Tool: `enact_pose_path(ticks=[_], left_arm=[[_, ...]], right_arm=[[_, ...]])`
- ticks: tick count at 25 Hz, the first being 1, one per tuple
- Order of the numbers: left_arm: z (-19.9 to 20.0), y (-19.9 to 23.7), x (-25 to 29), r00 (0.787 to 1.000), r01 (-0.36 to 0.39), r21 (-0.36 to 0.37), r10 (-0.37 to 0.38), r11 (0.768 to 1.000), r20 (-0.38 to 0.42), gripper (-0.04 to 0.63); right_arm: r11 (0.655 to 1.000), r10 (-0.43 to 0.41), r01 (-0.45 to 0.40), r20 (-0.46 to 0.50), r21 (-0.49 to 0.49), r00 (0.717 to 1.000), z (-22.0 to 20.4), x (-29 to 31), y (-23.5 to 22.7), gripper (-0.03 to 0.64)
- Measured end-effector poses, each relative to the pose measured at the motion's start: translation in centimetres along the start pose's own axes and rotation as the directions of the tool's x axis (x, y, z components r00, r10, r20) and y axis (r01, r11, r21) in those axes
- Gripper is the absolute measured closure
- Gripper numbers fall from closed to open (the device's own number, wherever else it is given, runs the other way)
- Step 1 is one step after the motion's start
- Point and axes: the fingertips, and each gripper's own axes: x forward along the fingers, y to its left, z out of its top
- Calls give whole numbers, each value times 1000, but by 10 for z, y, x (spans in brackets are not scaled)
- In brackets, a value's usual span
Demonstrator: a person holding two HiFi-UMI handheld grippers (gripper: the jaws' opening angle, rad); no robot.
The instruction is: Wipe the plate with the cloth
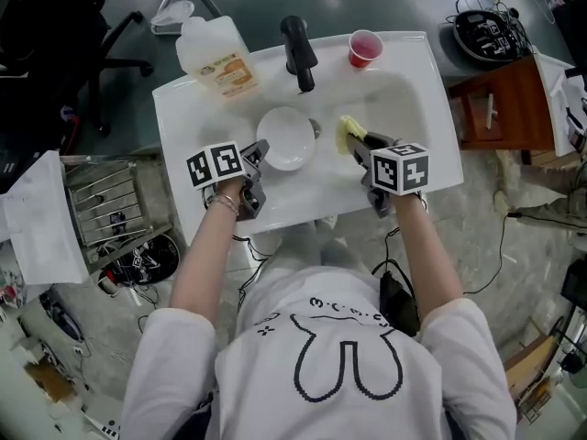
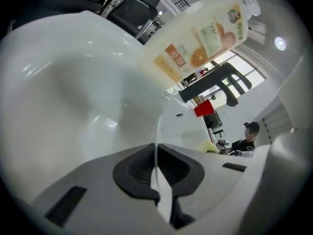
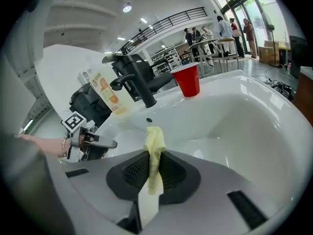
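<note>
Centre of frame, in the glossy white sink (image 1: 413,99): a smooth, round white plate (image 1: 286,136), thin lower-left rim pinched tight by the left gripper (image 1: 260,154). Just right of it, a soft, crumpled yellow cloth (image 1: 347,134), clamped between the right gripper's (image 1: 363,145) ribbed black pads (image 3: 178,173).

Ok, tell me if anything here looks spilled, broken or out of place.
Nothing stands out. The left gripper grips the white plate by its rim at the sink, the right gripper holds the yellow cloth, and the red cup stands upright beside the faucet.
</note>
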Motion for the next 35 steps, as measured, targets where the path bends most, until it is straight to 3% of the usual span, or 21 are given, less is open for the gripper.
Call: enact_pose_path(ticks=[5, 9, 14, 21, 28, 35], left_arm=[[-5, 17, 16, 996, -57, -36, 54, 998, -70, 577], [-4, 23, 22, 994, -63, -65, 57, 996, -88, 577], [-8, 41, 30, 979, -171, -11, 168, 985, -114, 555], [-14, 61, 40, 939, -308, 72, 315, 949, -139, 509], [-16, 65, 41, 926, -343, 72, 350, 937, -144, 500], [-20, 65, 37, 895, -414, 120, 427, 902, -127, 485]], right_arm=[[999, -2, 1, 29, 48, 1000, 2, 4, 0, 566], [1000, -18, 18, 27, 23, 999, 3, 7, -3, 566], [998, -57, 57, 31, 0, 998, 4, 8, -8, 566], [994, -113, 112, 75, 18, 991, 8, 5, -6, 566], [994, -113, 112, 88, 12, 990, 7, 2, 6, 566], [996, -93, 94, 92, -11, 991, 8, -3, 19, 566]])
